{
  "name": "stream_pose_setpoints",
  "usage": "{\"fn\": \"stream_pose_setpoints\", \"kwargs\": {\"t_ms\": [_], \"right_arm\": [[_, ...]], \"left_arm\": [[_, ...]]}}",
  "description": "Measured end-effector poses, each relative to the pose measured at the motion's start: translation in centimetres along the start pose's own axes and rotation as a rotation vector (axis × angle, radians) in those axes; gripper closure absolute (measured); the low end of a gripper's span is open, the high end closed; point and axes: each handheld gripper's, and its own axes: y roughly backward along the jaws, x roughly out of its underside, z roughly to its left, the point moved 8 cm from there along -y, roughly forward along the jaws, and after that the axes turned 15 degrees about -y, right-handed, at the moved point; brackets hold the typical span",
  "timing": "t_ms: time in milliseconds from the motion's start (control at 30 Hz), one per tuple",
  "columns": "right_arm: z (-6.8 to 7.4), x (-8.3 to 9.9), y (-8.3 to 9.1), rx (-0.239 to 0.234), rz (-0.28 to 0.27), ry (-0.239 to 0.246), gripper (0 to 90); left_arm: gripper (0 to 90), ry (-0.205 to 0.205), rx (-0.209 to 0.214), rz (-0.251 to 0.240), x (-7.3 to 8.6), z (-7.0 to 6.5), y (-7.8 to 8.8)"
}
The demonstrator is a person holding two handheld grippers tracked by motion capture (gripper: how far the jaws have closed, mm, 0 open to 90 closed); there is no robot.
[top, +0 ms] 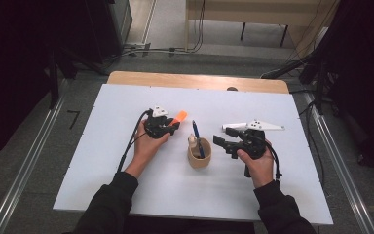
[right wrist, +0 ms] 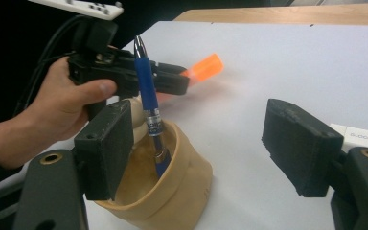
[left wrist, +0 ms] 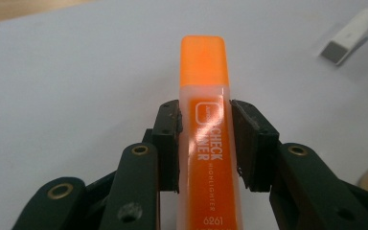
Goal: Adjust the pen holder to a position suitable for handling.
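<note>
The left gripper [top: 171, 127] was clamped on an orange highlighter [top: 178, 117]. In the left gripper view both pads pressed flat against the sides of the highlighter [left wrist: 206, 120], whose capped end stuck out well past the jaw tips and pointed away over the white worktop [top: 126, 161]. In the right gripper view the highlighter [right wrist: 205, 68] appeared lifted clear of the surface, tilted with its cap end higher, and the left hand [right wrist: 60, 112] was wrapped around the gripper's body.

The right gripper [top: 224, 137] had its jaws wide apart with nothing between them. In its own view the two black pads stood on either side of a tan cup [right wrist: 172, 191], the left pad close in front of the cup's rim, the right pad well off to the side. The right hand [top: 258, 163] held it just to the right of the cup [top: 199, 157].

The cup stood upright near the middle of the worktop, between the two grippers. A blue pen [top: 197, 139] leaned inside it, tip down, its upper end rising above the rim; in the right gripper view the pen [right wrist: 148, 103] crossed in front of the left gripper.

A white eraser [left wrist: 352, 34] lay on the worktop well apart from the highlighter, at the upper right of the left gripper view.
</note>
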Motion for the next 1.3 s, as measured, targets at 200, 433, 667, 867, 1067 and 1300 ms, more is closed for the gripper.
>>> {"fn": "stream_pose_setpoints", "kwargs": {"t_ms": [200,433,667,867,1067,1300], "right_arm": [[0.1,0.0,0.0,-0.005,-0.002,-0.005,25.0],[0.3,0.1,-0.2,-0.007,0.004,-0.001,25.1],[0.6,0.1,-0.1,-0.018,0.001,0.003,25.2],[0.8,0.1,0.1,-0.023,-0.001,0.001,25.6],[1.1,0.2,0.0,-0.023,0.0,0.006,25.7],[1.2,0.2,0.1,-0.03,-0.005,0.007,25.7]], "left_arm": [[65.9,-0.021,-0.001,-0.034,-0.4,-0.8,2.5],[65.9,0.028,0.012,-0.052,0.5,-1.6,4.8],[65.9,0.057,-0.013,-0.11,-0.4,-1.8,7.6],[65.9,0.05,-0.004,-0.135,-0.5,-2.9,8.8],[65.8,0.043,0.009,-0.156,-0.9,-4.0,9.5],[65.9,0.047,0.017,-0.191,-1.8,-4.5,10.5]]}}
